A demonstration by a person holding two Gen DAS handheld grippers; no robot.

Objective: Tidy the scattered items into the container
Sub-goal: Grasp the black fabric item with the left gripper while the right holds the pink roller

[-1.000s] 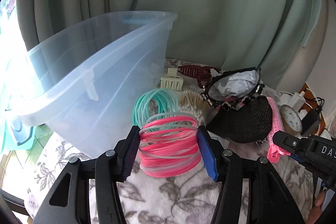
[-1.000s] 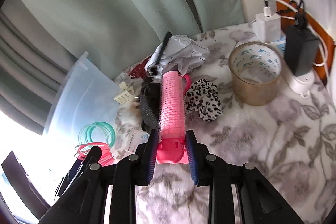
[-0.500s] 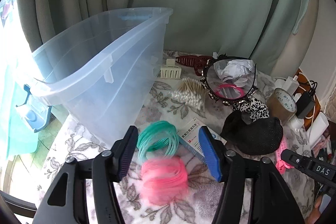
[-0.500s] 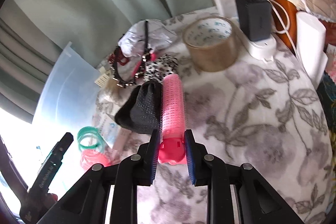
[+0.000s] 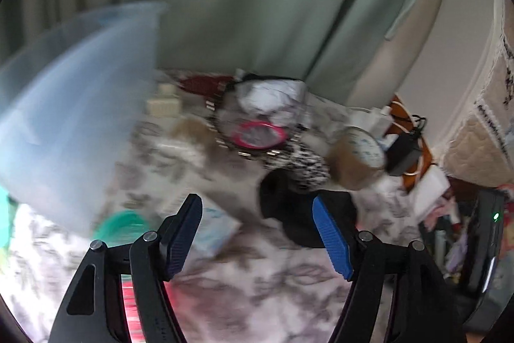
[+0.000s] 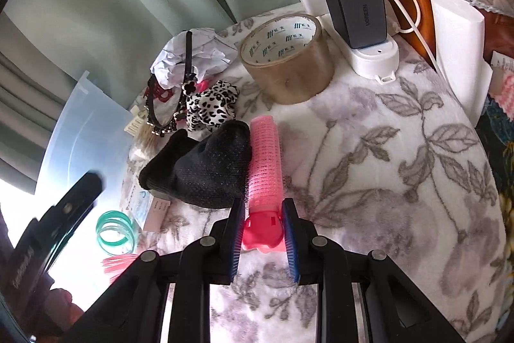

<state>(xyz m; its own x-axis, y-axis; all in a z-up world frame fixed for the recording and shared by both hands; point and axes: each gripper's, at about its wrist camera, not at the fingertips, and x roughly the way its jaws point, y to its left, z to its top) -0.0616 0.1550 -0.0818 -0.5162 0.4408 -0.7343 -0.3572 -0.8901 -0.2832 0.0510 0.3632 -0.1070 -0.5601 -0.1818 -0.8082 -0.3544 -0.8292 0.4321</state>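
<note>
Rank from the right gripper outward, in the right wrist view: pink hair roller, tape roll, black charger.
1. pink hair roller, clamped in the right gripper.
2. tape roll, farther up the blanket, centre.
3. black charger, behind the tape, upper right.

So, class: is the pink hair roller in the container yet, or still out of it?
Out. The pink hair roller lies over the floral cloth, its base clamped in the right tongs, apart from the clear container.

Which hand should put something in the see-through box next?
Right. Its tool already grips the pink hair roller, ready to carry to the box. The left tool is opening, with nothing between its fingers.
</note>
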